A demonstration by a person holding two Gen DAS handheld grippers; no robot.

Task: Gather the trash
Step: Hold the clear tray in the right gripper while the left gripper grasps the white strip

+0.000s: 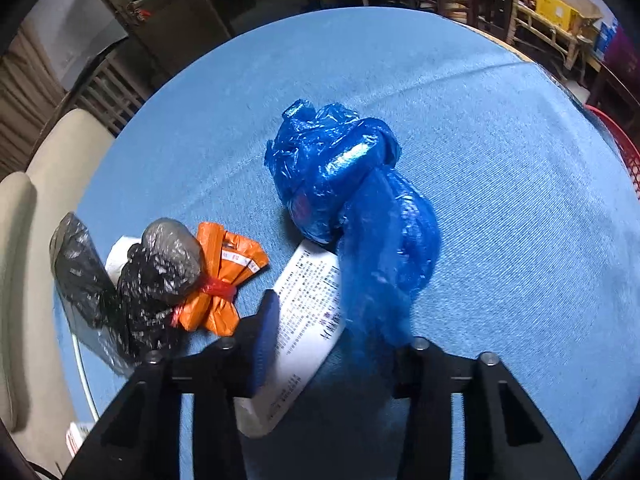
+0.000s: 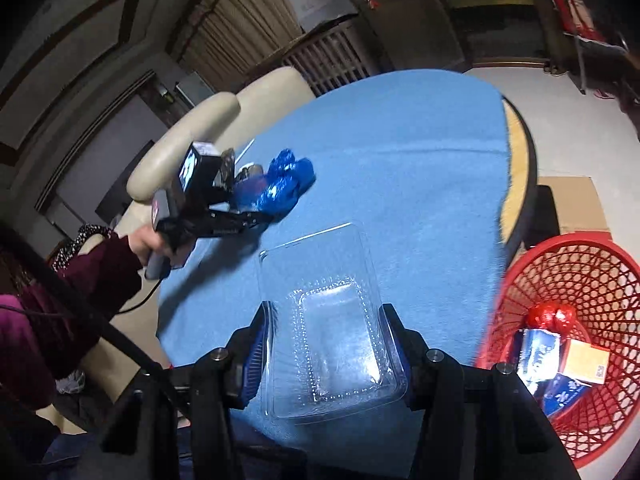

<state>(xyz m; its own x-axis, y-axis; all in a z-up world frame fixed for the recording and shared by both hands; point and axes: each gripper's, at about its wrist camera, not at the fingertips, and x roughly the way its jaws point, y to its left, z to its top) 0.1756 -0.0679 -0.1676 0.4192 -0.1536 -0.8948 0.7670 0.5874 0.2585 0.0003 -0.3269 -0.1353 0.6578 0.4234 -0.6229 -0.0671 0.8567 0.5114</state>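
The right hand-held gripper [image 2: 326,354], at the bottom centre of its own view, is clamped on a clear plastic clamshell container [image 2: 332,332], the blue pads pressing its two long sides near the lower end. The walls are thin and slick, so too hard a squeeze could buckle them and let the container pop out, while too light a one could let it slide free on the way over. The red mesh basket [image 2: 608,280] sits at the lower right of that view, beyond the edge of the blue-covered surface [image 2: 400,160] and already holding boxes and a red bundle; a release short of its rim would drop the container on the floor. The left hand-held gripper [image 1: 332,344], at the bottom of its own view, has its jaws drawn in around the loose tail of a knotted blue plastic bag [image 1: 340,172], with a white printed paper [image 1: 308,312] lying between the fingers as well. Whether the pads truly pinch the film I cannot tell. A grip on flimsy film alone may slip or stretch, and the paper may be dragged off. The black bag [image 1: 140,280] and orange packet [image 1: 224,276], at lower left, remain uncollected.
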